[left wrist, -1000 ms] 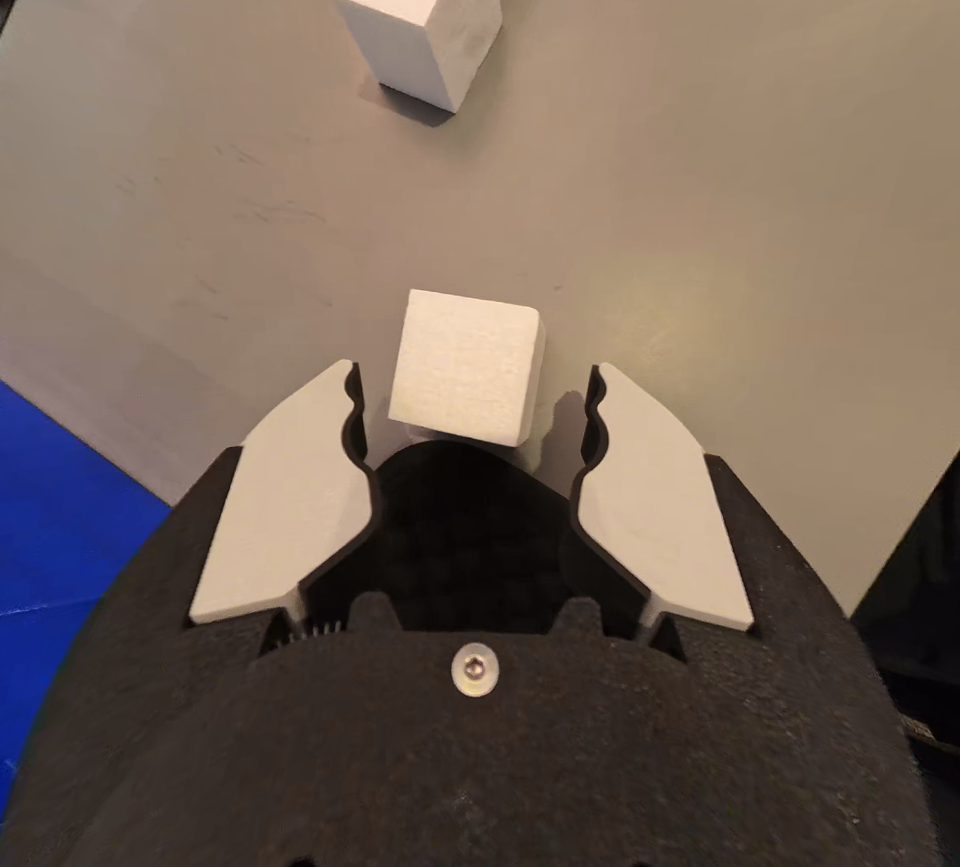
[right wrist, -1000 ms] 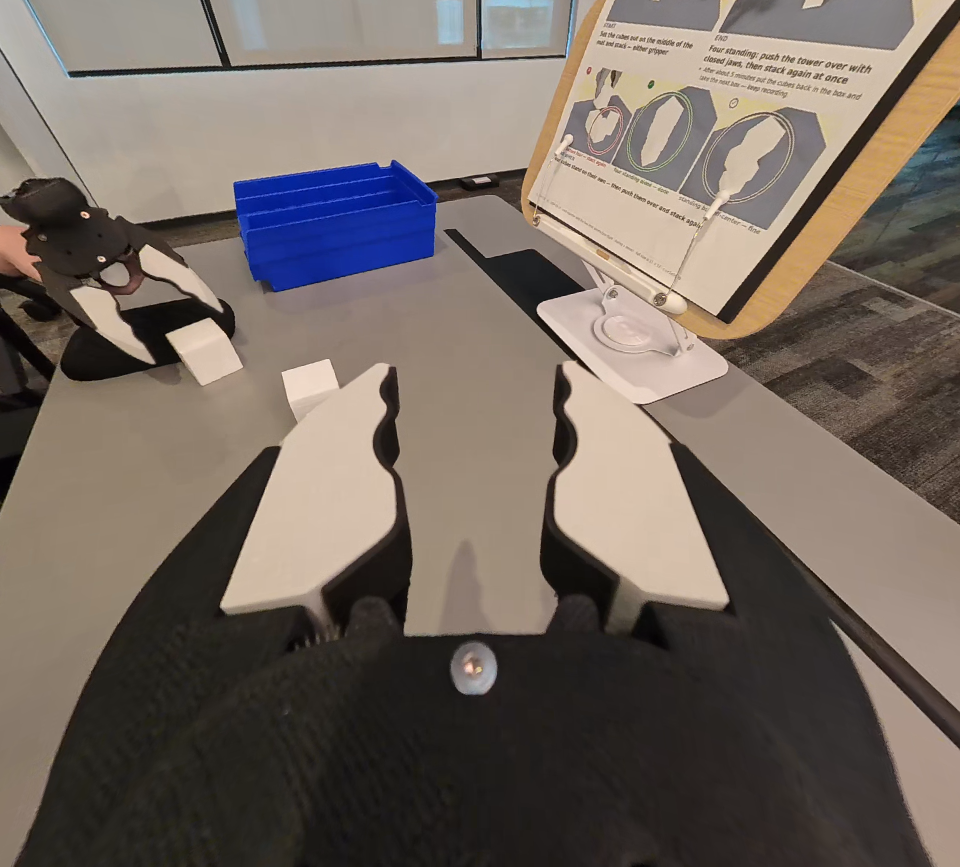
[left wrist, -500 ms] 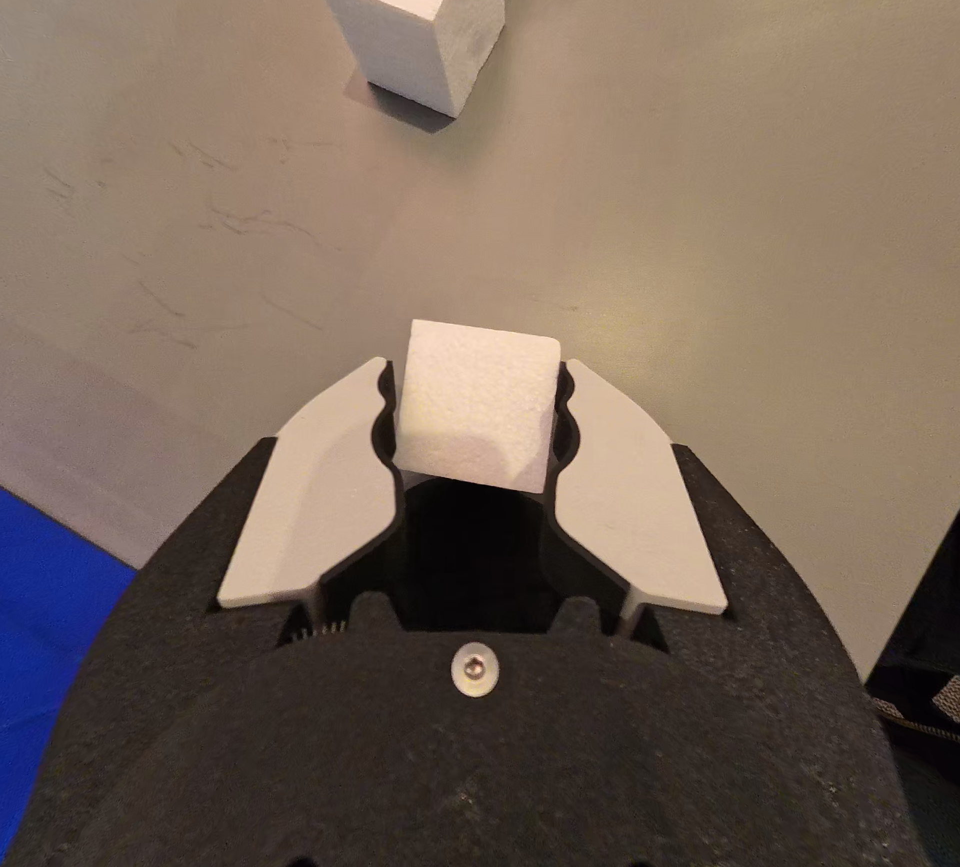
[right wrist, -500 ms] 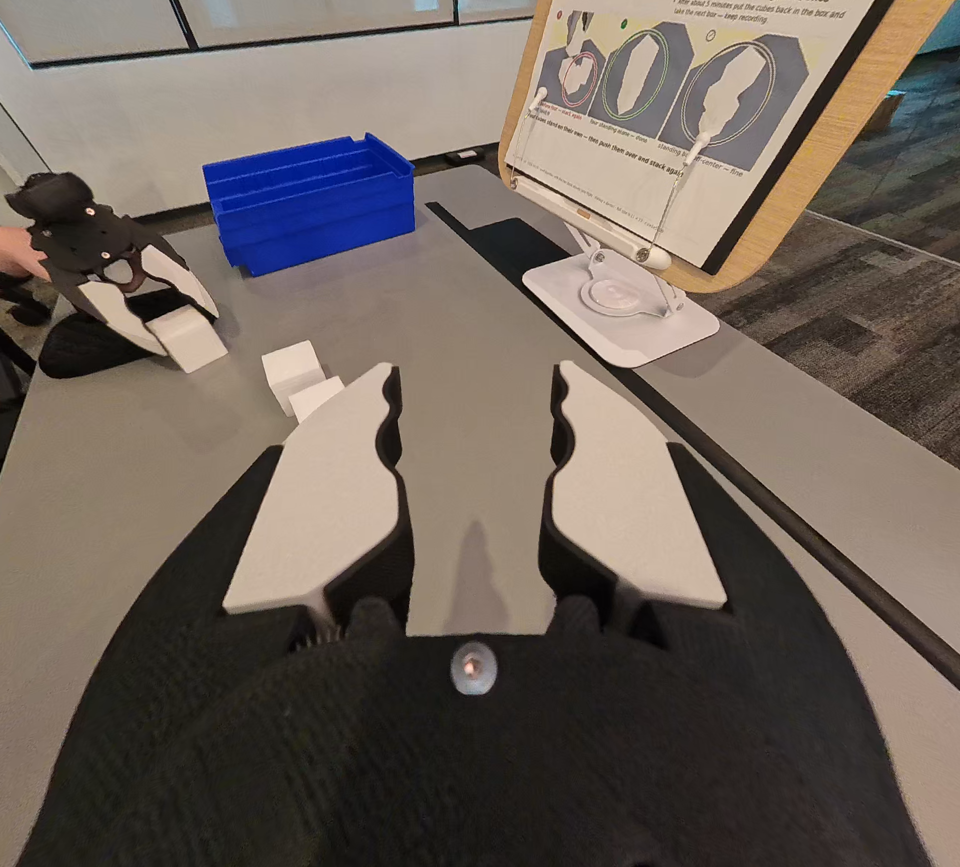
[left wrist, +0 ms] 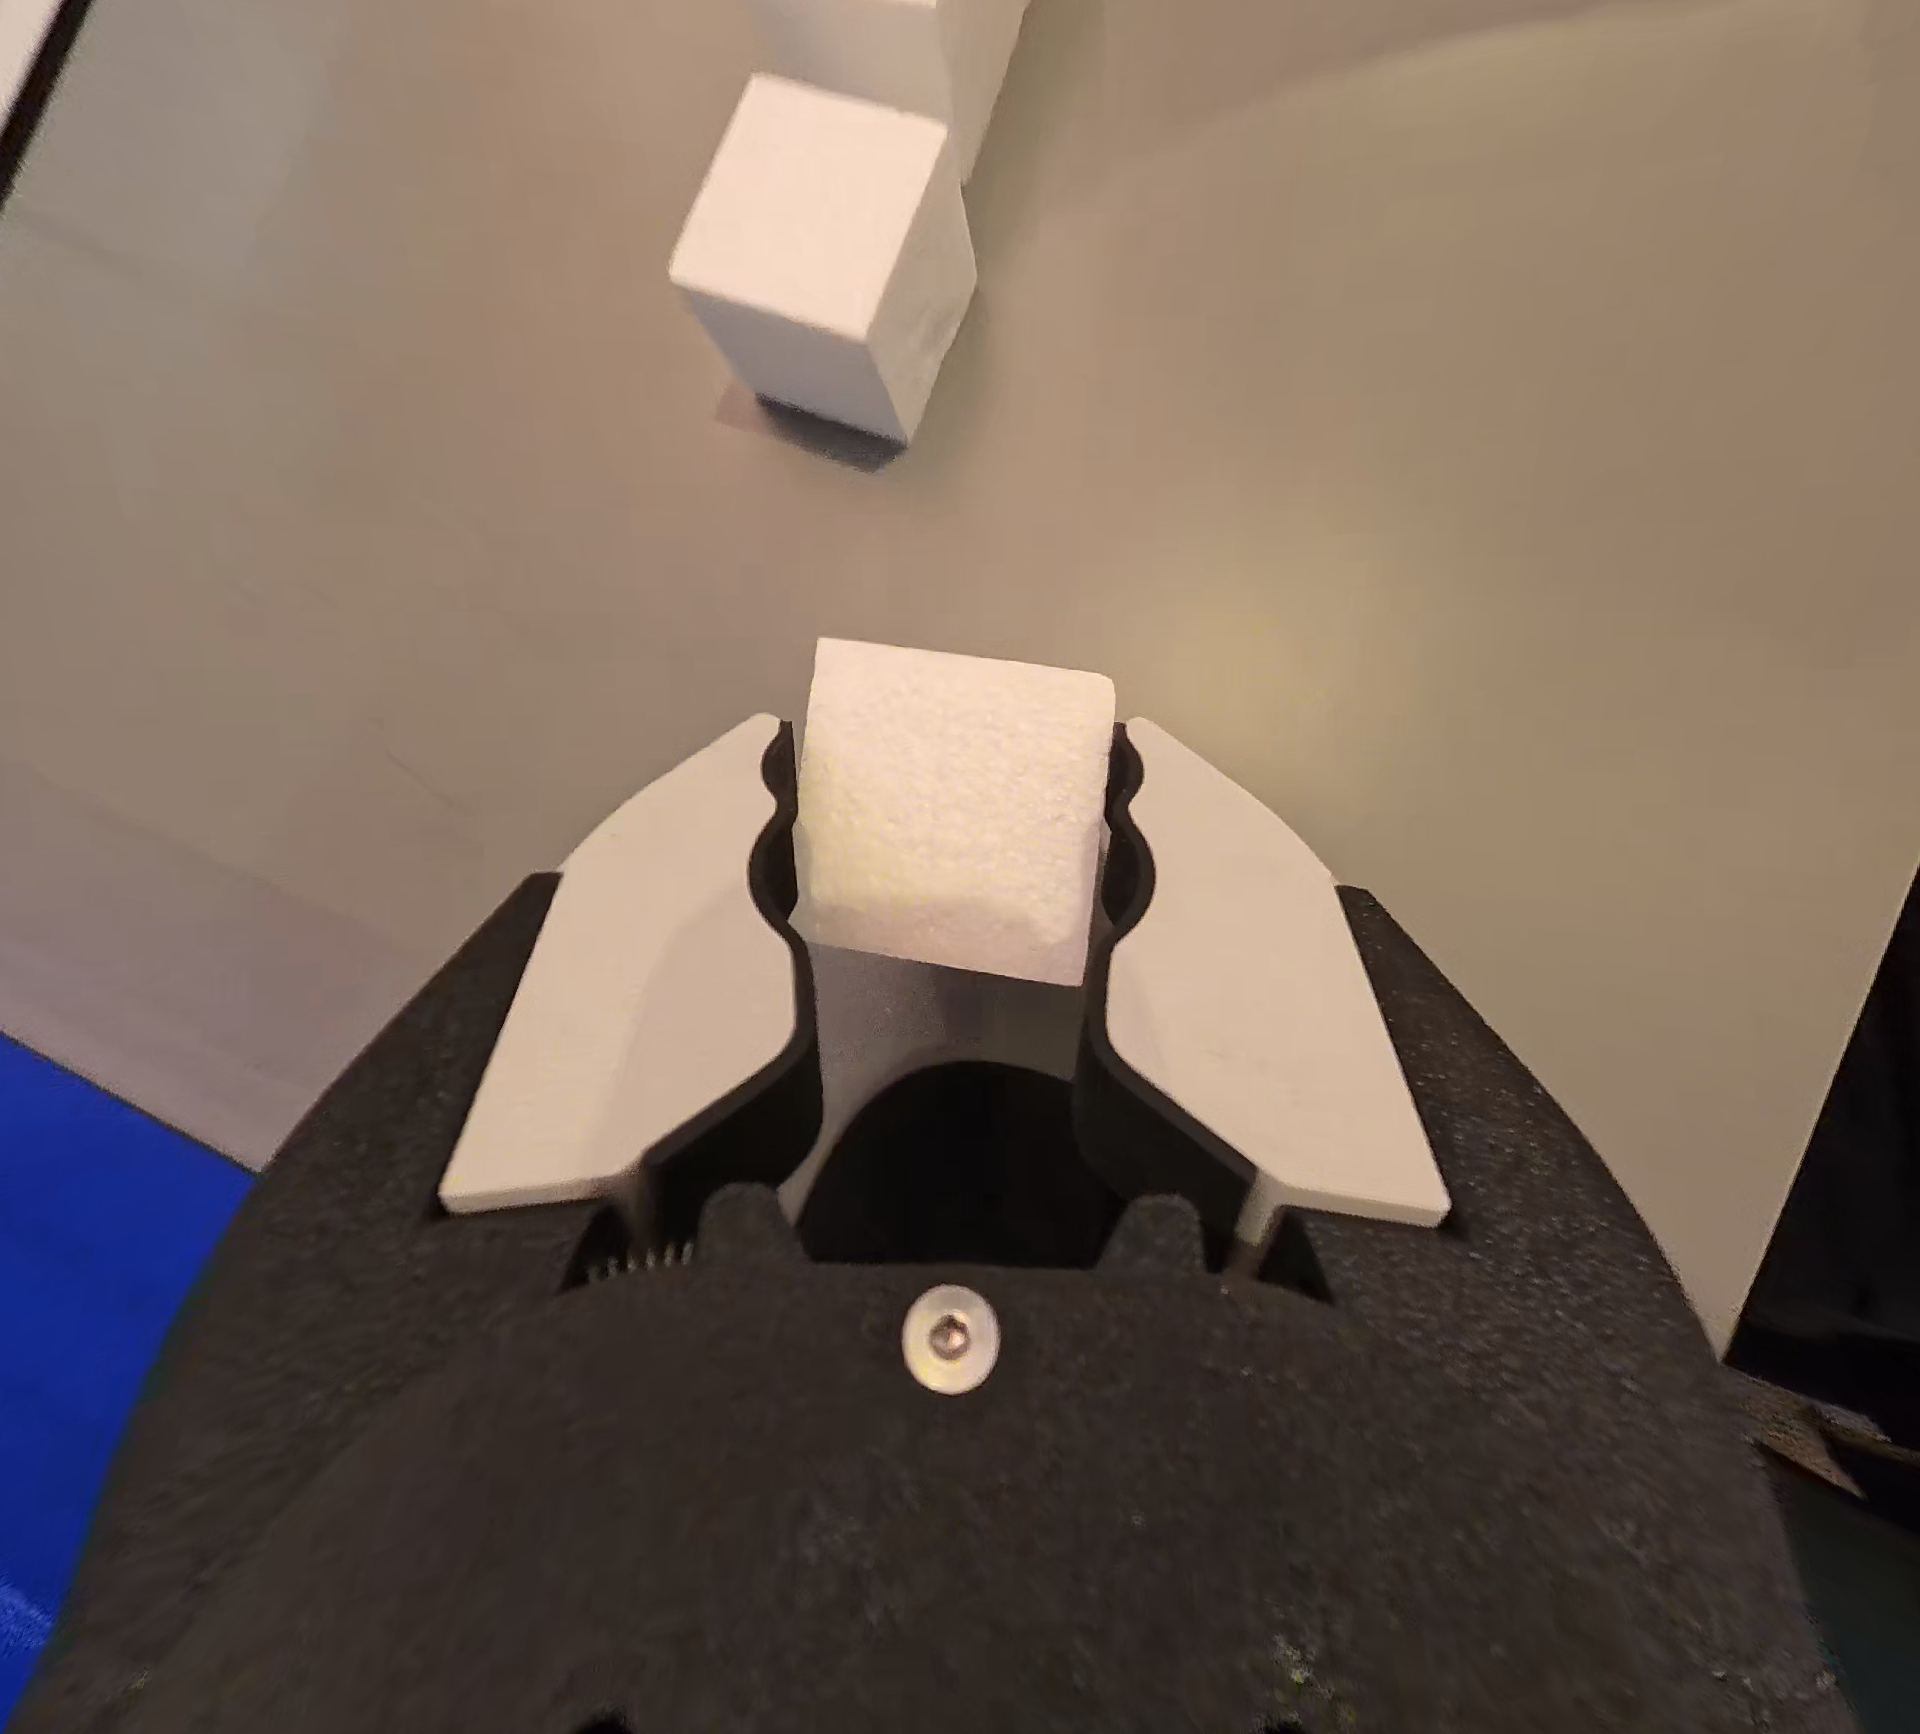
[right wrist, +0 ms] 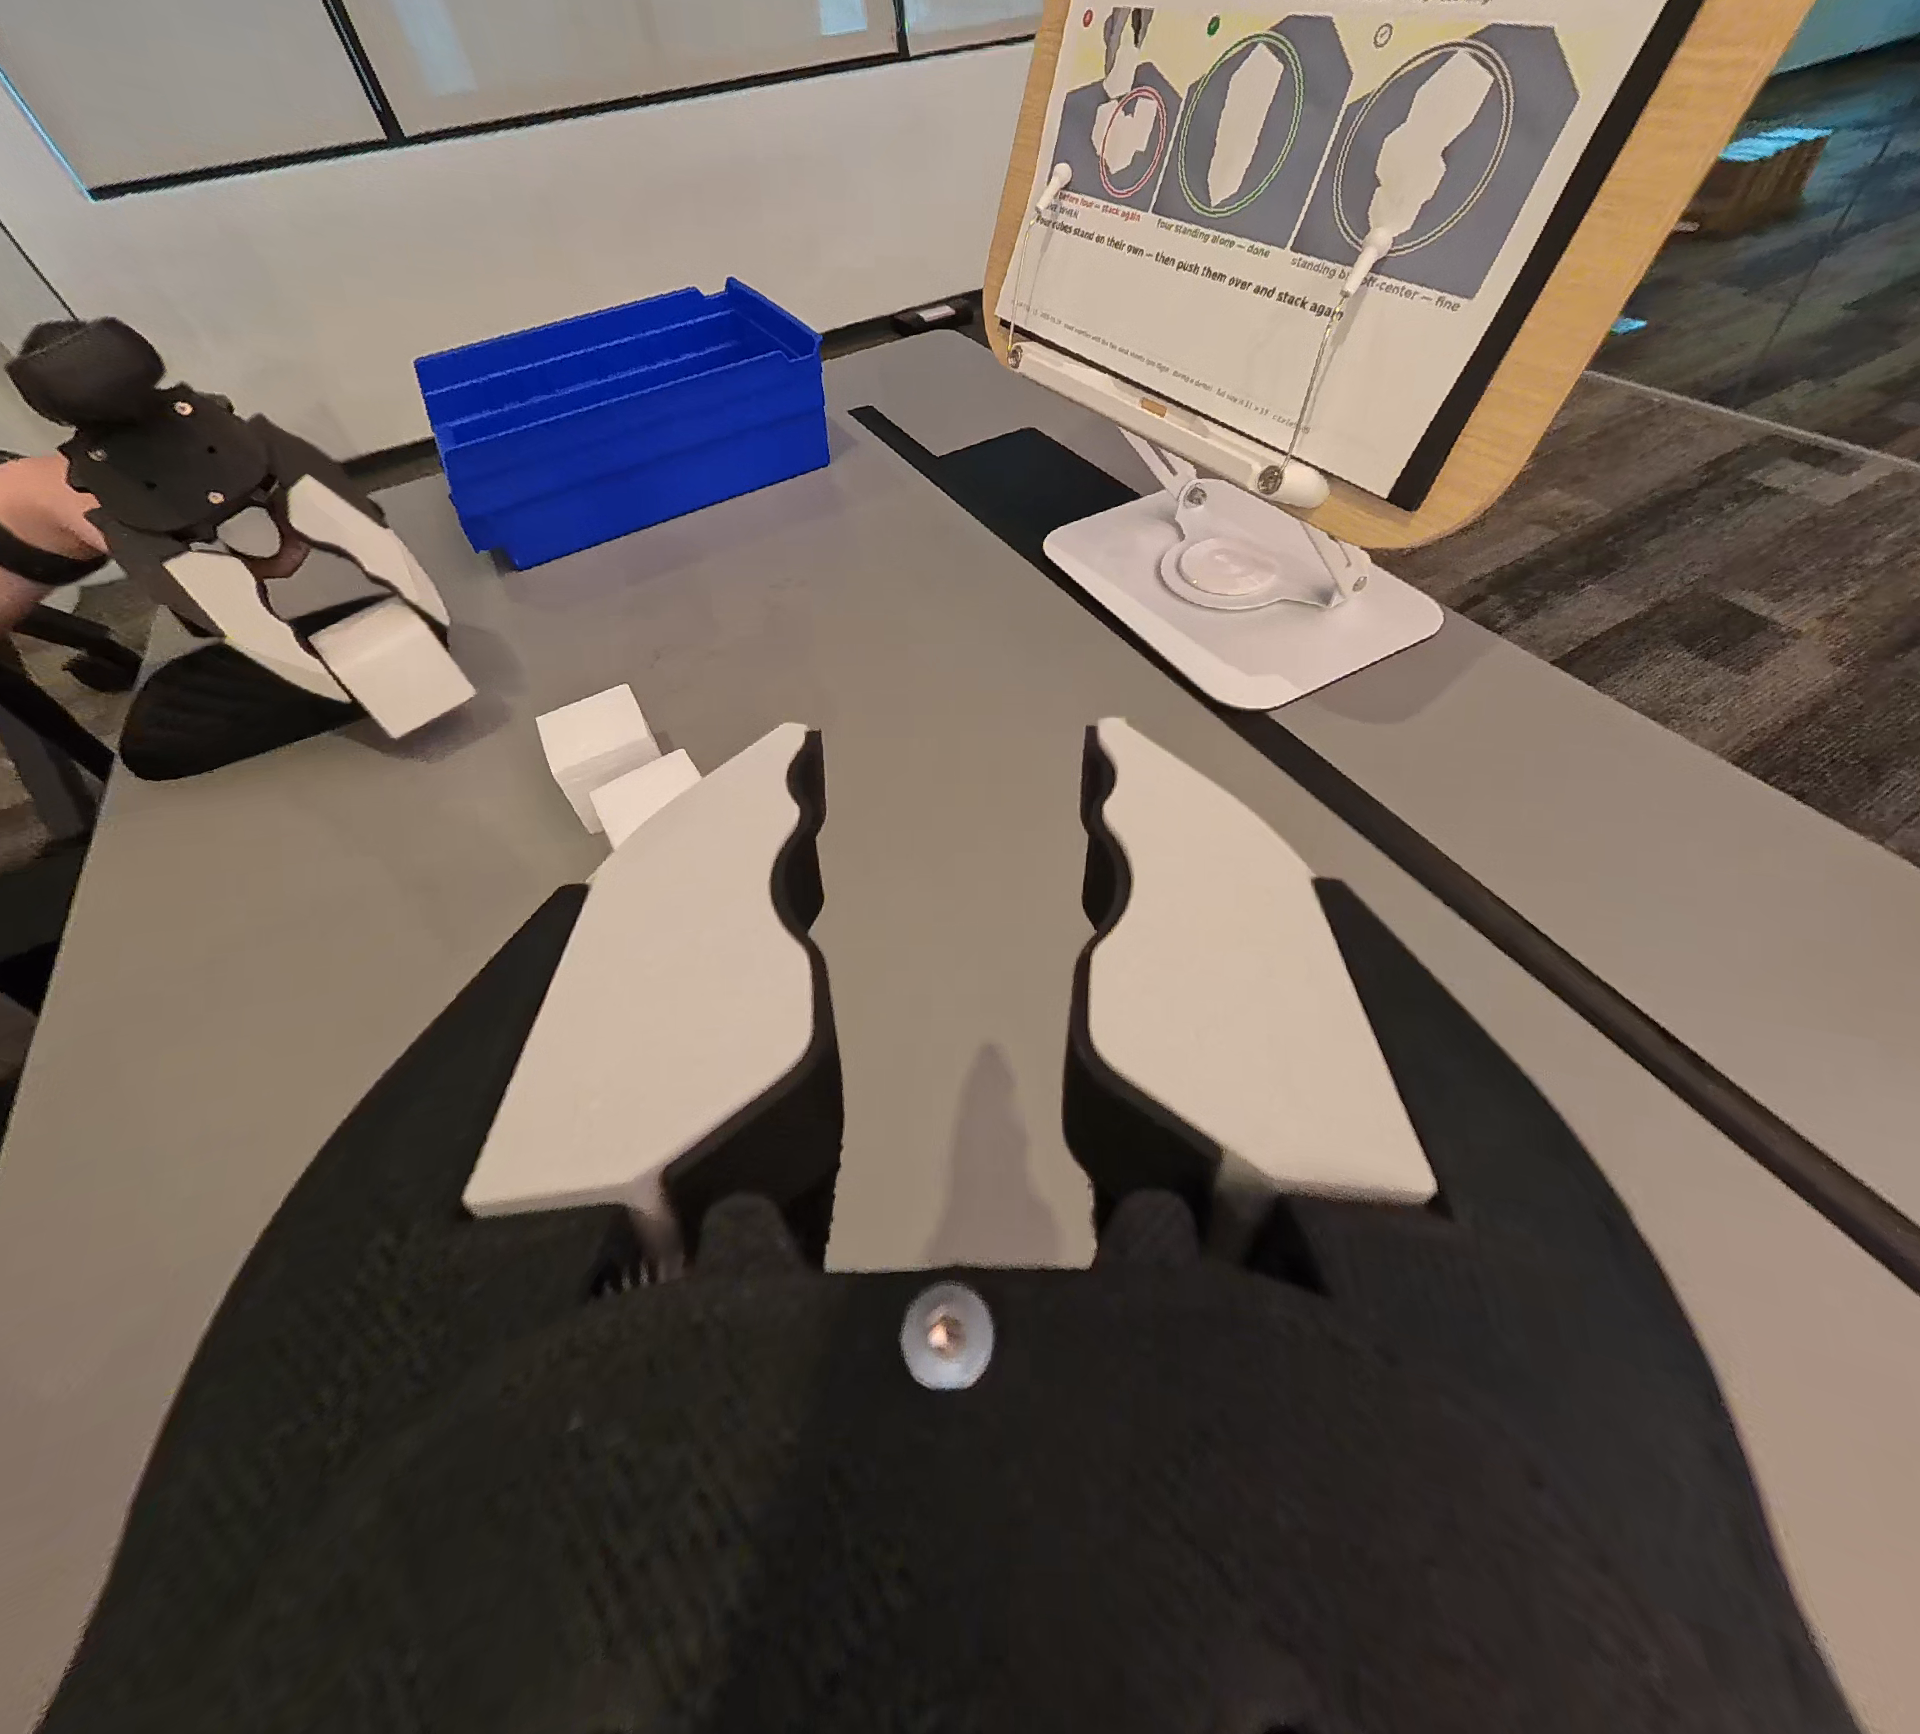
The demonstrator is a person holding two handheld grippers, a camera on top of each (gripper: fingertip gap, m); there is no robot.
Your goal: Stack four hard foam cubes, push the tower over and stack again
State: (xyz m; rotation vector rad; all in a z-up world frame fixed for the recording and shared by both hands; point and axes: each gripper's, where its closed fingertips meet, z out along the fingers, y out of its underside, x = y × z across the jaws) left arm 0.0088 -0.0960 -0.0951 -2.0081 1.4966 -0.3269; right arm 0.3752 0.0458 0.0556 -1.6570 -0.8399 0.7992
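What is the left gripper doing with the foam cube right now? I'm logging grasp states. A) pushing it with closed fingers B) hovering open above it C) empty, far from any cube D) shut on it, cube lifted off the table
D: the left gripper is shut on the foam cube, which the right wrist view shows raised off the table.

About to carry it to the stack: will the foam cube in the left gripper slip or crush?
The cube is probably stiff: its edges stay square between the left gripper's fingers. Its grainy surface should resist slipping. It is likely light, so a bump could topple it.
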